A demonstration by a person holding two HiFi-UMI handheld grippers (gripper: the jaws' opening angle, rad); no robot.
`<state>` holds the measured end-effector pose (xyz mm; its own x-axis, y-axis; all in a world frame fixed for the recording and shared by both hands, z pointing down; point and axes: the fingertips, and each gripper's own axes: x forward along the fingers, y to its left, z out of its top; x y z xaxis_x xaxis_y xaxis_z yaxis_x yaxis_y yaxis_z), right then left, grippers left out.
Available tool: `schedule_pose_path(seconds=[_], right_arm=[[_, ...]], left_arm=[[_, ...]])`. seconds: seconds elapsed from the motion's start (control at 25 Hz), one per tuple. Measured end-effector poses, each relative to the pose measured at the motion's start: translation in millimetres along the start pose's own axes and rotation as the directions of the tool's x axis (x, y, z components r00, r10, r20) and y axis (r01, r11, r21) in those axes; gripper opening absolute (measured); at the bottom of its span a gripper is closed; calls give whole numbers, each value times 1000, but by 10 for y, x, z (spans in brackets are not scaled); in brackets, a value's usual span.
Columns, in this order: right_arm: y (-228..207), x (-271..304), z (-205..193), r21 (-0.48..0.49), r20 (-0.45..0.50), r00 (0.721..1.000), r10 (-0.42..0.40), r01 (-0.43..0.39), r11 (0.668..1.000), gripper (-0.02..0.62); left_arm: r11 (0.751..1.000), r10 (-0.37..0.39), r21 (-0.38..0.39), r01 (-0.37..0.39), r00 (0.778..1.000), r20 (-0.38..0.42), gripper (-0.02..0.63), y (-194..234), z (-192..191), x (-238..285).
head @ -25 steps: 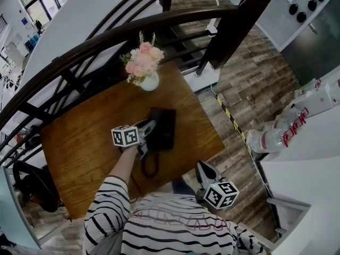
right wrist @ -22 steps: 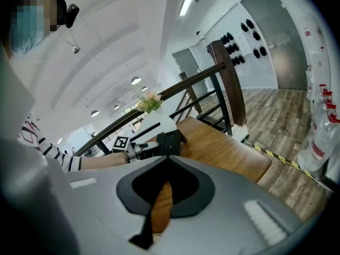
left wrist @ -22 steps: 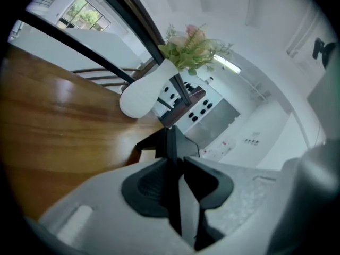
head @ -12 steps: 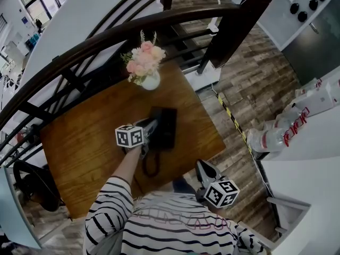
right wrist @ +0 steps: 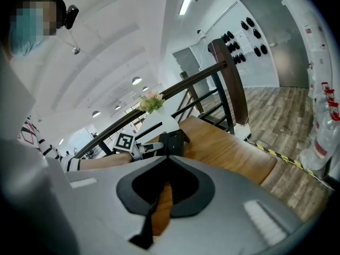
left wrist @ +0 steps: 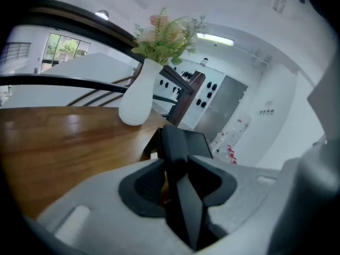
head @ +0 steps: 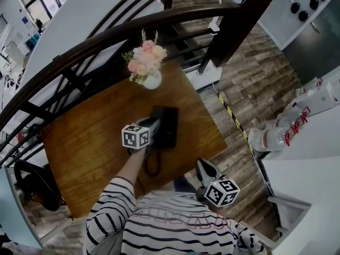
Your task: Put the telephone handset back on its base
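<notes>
Mid-frame on the table (head: 79, 142), handset (left wrist: 174, 142) lies on its base (head: 170, 126) w/ jaws of left gripper (head: 151, 126) opening around it; right gripper (head: 203, 168) at lower right, jaws together, nothing btw them.

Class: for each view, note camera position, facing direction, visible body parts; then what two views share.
Head view: head-mounted, steeply down onto the brown wooden table; striped sleeve, left gripper, right gripper.
Left gripper view: on that gripper, along its opening jaws, black telephone handset between them, toward the white vase; no body.
Right gripper view: on that gripper, across the table; left forearm.
Shared: the table, all three.
</notes>
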<state>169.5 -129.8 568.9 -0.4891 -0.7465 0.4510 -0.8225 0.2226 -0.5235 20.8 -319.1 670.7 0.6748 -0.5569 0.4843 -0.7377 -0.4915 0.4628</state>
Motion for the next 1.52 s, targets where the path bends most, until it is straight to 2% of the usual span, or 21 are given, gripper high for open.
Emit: schedule_pose_path(seconds=[0.44,0.52,0.56,0.6,0.64,0.8,1.32,1.52], right_arm=[[42,-5,-29,-3,1,1000,10,-10,1000,2],[40,-11,-32,-2,0,1000,11,-11,1000,2],[37,-13,-34,-1,-1,1000,11,-11,1000,2],[35,-14,-36,1,-2,1000,11,-11,1000,2],[34,-15,-39,2,-2,1000,12,-12,1000,2],[32,-24,-47,4,-5,1000,16,-16,1000,2],[47,-59,-54,-2,0,1000,23,-23,1000,2],[86,-44,-58,-15,-1,999,36,-36,999,2]], left_arm=[[992,88,92,-86,996,-23,144,-15,-14,-27],[978,143,157,-138,990,-19,141,22,8,-43],[962,182,208,-175,983,-12,170,53,30,-54],[946,210,252,-202,978,-4,244,83,51,-61],[939,217,273,-209,976,1,258,104,61,-62],[961,173,219,-171,985,8,273,145,65,-65],[966,147,215,-142,989,-8,273,89,17,-93],[968,138,211,-138,990,13,273,36,46,-184]])
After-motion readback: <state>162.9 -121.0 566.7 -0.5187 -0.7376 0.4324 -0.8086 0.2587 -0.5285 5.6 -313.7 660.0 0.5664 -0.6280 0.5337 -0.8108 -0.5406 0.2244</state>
